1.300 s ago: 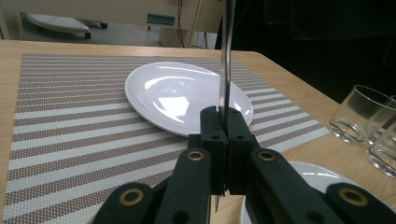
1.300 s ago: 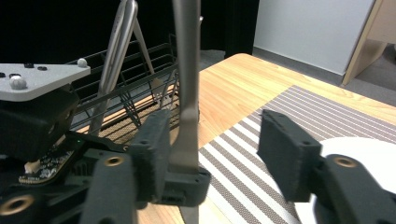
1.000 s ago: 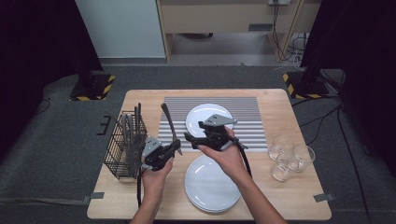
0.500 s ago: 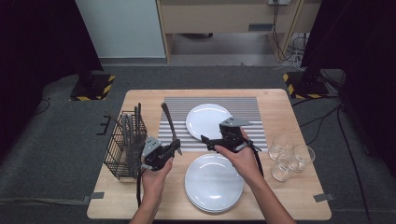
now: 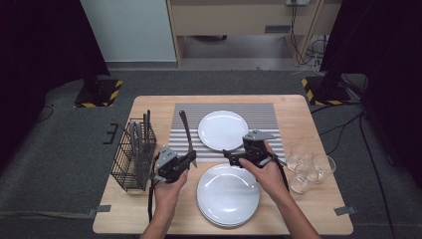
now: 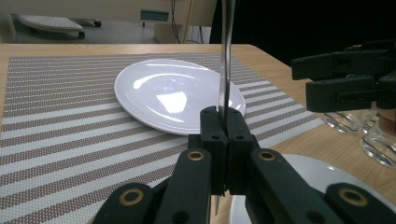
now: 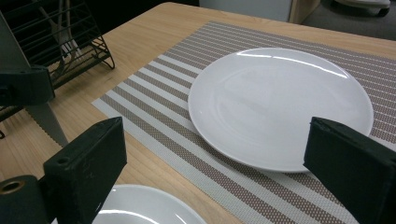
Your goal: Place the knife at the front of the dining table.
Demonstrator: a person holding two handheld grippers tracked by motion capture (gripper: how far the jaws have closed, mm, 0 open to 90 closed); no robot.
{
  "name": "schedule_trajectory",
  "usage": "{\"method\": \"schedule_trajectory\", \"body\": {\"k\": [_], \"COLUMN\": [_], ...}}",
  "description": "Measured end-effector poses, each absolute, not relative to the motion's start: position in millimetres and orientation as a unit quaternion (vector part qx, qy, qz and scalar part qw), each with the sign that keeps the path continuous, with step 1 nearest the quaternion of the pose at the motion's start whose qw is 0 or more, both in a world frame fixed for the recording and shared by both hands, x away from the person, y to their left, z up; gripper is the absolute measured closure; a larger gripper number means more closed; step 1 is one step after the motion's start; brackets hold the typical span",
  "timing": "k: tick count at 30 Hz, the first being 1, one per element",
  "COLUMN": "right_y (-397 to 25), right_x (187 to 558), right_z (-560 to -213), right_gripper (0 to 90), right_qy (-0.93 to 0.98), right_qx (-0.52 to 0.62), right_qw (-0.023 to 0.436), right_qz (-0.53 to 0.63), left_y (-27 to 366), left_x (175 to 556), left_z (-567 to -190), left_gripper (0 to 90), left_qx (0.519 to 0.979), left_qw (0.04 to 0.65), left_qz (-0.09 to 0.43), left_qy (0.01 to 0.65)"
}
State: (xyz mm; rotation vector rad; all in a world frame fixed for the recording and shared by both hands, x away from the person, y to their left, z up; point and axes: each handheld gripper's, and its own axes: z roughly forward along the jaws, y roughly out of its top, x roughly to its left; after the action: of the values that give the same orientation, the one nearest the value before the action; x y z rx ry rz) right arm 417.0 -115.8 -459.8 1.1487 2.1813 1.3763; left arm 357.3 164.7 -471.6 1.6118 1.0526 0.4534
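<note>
Steel is what the left tongs (image 5: 186,160) hold: a knife (image 5: 186,130), pinched at its lower end between jaws pressed fully together, with its long part rising almost upright, as the left gripper view shows (image 6: 226,56). It hangs over the near left corner of the striped mat (image 5: 181,119), just left of the plate (image 5: 223,130) that lies on this mat. I think it is held upright so that it can be lowered beside the plate, as in setting a place at the table.

The right tongs (image 5: 230,155) are wide open and hold nothing. They hover low between the plate on the mat and a stack of plates (image 5: 227,194) near the front edge, pointing to the left, toward the knife. My guess is that they wait there to help or to take the next thing.

At the left stands a black wire basket (image 5: 132,155) with more cutlery upright in it, close to the left hand, which makes it easy to reach. At the right, three glasses (image 5: 311,167) stand close together, apart from the plates.

The tabletop (image 5: 149,107) is light wood. Around it the floor (image 5: 59,149) is grey carpet, with dark curtains on both sides and a wooden cabinet (image 5: 239,15) behind.
</note>
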Motion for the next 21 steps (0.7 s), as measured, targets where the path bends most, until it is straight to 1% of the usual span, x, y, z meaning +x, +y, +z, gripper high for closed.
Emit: {"method": "schedule_trajectory", "body": {"k": [14,21], "right_y": [-117.6,-121.4], "right_x": [413.2,408.5], "right_z": [-469.3,-469.2], "right_gripper": [6.5,7.9], "right_qy": [0.768,0.768], "right_qx": [0.407,0.406], "right_qw": [0.162,0.176], "right_qz": [0.468,0.462], "left_y": [179.8,179.5], "left_x": [366.0,371.0], "left_z": [-459.9,-455.4], "left_gripper": [88.9,89.0], "left_qx": [0.673,0.675], "left_qw": [0.550,0.547], "left_qz": [0.200,0.204], "left_qy": [0.452,0.451]}}
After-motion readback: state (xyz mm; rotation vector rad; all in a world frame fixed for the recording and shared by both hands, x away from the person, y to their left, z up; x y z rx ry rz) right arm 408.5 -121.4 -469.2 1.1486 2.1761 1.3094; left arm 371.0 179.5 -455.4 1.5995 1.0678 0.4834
